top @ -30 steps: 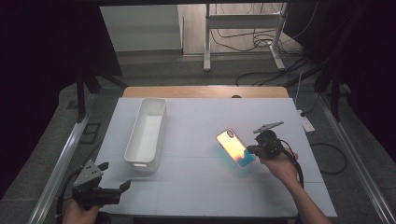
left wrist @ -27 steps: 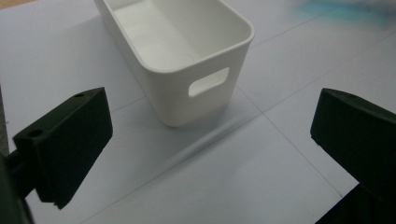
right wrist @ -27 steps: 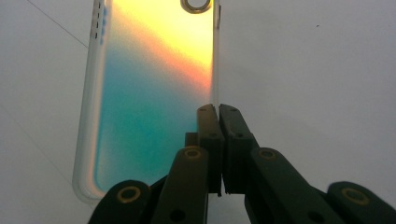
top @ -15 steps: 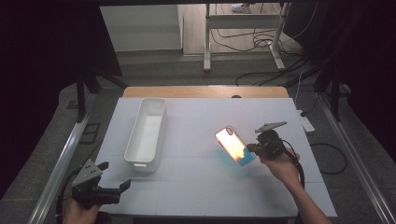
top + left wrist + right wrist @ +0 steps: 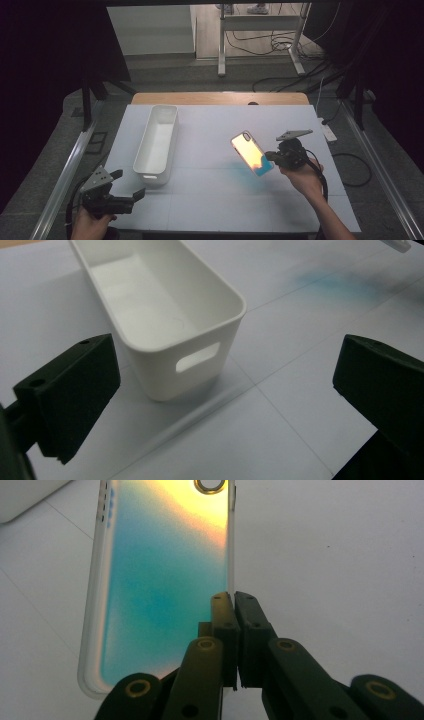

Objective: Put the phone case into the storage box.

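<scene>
A phone case (image 5: 252,154) fading from yellow to blue hangs tilted above the right part of the white table (image 5: 210,200). My right gripper (image 5: 270,158) is shut on its right edge. In the right gripper view the two jaws (image 5: 233,597) pinch the thin rim of the case (image 5: 160,580), whose camera ring lies at the far end. My left gripper (image 5: 127,184) hovers at the table's near left corner, open with nothing between its fingers. In the left gripper view its jaws (image 5: 227,360) stand wide apart, facing the near end of a white bin (image 5: 235,300).
The long white bin (image 5: 172,135) lies lengthwise on the left half of the table and holds nothing. A wooden edge (image 5: 220,98) runs along the back. A white power strip (image 5: 328,132) lies off the right side, with metal rails on both sides.
The phone case has risen slightly in the right gripper's hold. The left gripper has stayed in place.
</scene>
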`<state>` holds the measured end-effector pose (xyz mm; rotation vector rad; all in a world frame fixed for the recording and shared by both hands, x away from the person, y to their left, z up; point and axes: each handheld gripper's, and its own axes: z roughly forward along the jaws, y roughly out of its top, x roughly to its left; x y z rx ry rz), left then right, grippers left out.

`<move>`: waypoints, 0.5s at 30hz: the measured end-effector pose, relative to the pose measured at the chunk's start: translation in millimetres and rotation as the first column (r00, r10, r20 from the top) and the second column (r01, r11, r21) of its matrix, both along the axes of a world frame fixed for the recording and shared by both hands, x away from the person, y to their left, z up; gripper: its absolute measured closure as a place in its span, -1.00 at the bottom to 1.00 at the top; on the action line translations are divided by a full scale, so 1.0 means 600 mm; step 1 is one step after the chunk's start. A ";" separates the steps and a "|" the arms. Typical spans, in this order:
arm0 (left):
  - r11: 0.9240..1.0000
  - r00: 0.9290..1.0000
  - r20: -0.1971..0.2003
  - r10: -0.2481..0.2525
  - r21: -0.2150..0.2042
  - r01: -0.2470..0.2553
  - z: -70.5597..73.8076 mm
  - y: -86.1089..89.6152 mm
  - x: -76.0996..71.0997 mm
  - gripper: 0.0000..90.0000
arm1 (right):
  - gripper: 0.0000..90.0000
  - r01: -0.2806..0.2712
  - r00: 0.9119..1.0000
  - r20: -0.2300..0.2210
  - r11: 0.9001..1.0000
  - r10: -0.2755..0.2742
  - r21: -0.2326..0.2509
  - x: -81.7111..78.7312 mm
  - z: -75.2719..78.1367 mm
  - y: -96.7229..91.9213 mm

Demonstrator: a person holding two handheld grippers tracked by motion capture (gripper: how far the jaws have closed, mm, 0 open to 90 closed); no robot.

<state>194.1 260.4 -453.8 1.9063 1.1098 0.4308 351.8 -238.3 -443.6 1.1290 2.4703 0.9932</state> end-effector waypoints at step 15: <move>0.996 0.998 0.002 -0.058 -0.066 0.058 0.024 -0.024 0.050 -1.00 | 0.95 -0.005 0.999 0.038 1.000 0.004 0.028 -0.009 0.015 0.003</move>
